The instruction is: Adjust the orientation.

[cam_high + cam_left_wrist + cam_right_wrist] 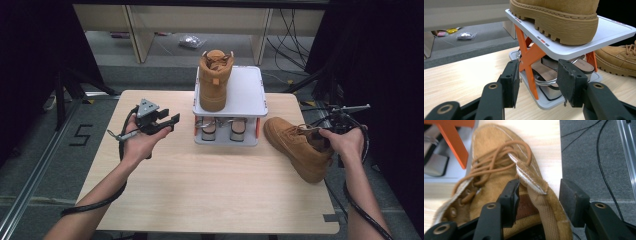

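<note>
The right gripper (537, 202) stands parted astride the collar of the tan boot (300, 147), which lies near the right edge of the bench (200, 190), beside the shoe rack (245, 95). One jaw sits inside the opening, one outside; best to sink deeper and clamp firmly before lifting. Farther off, the left gripper (167, 120) hangs unclenched and empty, facing the rack.

Grey floor (45, 145), pale wooden shelving (135, 30) behind.
</note>
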Action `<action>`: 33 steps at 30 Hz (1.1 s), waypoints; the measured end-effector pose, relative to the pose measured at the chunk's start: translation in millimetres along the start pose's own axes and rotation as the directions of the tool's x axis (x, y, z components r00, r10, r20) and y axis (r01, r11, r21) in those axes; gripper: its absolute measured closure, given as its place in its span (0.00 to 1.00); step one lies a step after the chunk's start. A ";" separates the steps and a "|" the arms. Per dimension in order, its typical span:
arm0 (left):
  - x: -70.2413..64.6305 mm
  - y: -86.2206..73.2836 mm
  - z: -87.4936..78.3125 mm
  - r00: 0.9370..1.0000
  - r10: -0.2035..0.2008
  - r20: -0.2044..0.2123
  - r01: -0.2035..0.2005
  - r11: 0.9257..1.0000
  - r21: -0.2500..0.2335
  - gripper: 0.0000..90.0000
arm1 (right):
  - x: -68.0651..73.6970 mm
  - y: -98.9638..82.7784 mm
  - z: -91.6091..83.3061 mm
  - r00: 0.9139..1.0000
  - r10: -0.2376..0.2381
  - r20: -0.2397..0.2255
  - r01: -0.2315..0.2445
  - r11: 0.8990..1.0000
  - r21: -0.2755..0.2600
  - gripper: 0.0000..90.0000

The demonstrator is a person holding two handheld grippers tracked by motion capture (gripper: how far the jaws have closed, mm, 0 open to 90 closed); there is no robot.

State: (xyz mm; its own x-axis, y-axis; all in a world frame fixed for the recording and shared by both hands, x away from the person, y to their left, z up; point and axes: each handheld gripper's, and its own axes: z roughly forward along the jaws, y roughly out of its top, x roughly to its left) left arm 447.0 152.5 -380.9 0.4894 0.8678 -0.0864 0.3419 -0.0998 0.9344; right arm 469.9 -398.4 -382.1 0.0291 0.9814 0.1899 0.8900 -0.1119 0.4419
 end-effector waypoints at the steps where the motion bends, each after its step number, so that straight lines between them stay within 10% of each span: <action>1: 0.7 -0.7 -0.1 1.000 0.001 0.000 -0.001 1.000 0.003 0.58 | -0.2 1.3 1.6 1.000 -0.007 0.002 0.007 1.000 0.020 0.60; 11: -1.0 -3.3 3.3 1.000 -0.003 0.010 0.002 1.000 0.013 0.58 | 0.4 8.7 16.9 0.993 -0.116 0.038 0.113 0.991 0.074 0.76; 24: -0.7 -7.8 7.1 1.000 -0.001 0.014 0.001 0.999 0.032 0.58 | 10.5 4.4 11.1 0.991 -0.133 0.019 0.130 0.985 0.117 0.93; 33: -2.7 -7.5 6.8 1.000 0.001 0.019 -0.001 1.000 0.030 0.58 | 24.0 -5.8 0.6 0.989 -0.140 0.043 0.138 0.989 0.046 0.94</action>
State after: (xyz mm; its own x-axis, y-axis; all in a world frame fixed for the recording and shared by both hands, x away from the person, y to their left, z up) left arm 448.6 147.6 -390.0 0.5046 0.8585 -0.0920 0.3650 -0.1156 0.9238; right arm 465.7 -374.1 -380.6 -0.0765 0.9932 0.0882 0.9057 0.0322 0.4228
